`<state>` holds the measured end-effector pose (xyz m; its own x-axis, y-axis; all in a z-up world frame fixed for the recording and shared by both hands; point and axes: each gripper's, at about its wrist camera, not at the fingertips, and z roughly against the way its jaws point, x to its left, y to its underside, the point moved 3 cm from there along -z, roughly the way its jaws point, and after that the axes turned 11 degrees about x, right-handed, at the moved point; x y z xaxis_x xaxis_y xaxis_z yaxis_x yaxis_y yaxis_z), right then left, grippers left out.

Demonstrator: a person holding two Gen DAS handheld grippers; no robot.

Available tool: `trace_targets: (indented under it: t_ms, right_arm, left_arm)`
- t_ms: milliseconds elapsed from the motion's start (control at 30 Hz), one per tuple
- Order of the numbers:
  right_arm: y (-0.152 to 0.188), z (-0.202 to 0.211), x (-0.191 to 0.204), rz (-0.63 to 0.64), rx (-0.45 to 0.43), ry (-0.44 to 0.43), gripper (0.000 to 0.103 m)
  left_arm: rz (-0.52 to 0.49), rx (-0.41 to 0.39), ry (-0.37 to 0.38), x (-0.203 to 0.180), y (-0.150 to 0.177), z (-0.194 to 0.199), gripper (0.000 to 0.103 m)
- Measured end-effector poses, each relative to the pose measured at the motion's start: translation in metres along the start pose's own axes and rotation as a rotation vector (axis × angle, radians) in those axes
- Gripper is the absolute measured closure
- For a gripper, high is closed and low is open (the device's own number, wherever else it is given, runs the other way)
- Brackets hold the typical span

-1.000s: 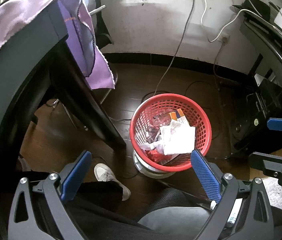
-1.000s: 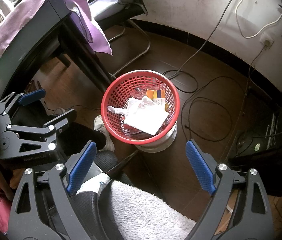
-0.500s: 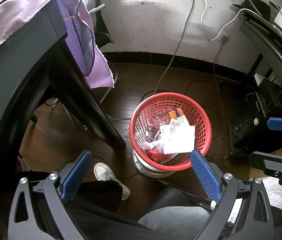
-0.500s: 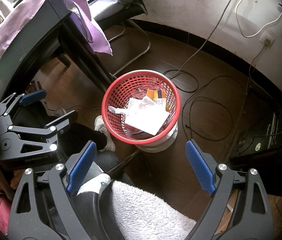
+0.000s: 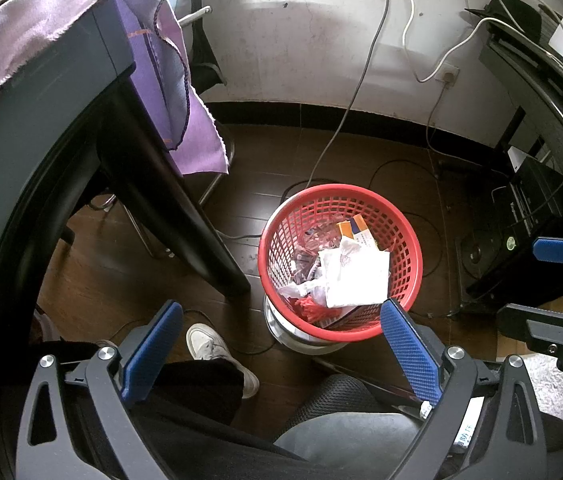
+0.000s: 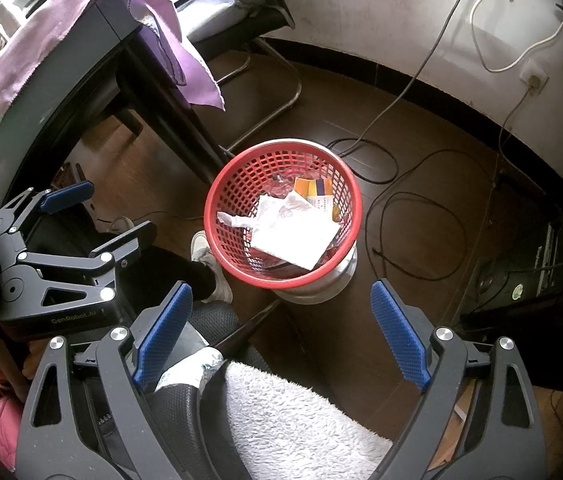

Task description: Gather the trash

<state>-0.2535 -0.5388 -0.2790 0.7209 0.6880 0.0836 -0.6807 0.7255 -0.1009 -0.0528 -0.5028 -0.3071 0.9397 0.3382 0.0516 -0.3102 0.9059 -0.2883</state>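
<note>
The left gripper (image 5: 281, 328) is held with its blue-padded fingers spread wide and nothing between them; the right gripper (image 6: 281, 312) is likewise held wide and empty; both are raised above the floor (image 5: 361, 160), well apart from the trash.

A red mesh basket (image 5: 405, 224) is seen standing on the dark wooden floor, on a round metal base (image 6: 321, 292); it is placed just beside the foot of a black table leg (image 5: 185, 216). Inside the basket, a crumpled white paper (image 5: 355, 276) is lain on top; an orange box (image 5: 355, 230) is lodged toward the far rim; clear wrappers are packed beneath.

A purple cloth (image 5: 41, 36) is draped over the table corner; a white shoe (image 5: 209, 344) is seen near the basket; cables (image 6: 413, 216) are strewn along the floor by the wall.
</note>
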Motion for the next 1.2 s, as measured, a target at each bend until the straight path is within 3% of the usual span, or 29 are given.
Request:
trace_targets:
  t_ms: [1200]
  right_arm:
    - [-0.0012, -0.0009, -0.0004, 0.0, 0.003, -0.008, 0.015]
  left_arm:
    - [0.015, 0.021, -0.002, -0.0001, 0.0038, -0.0033, 0.006]
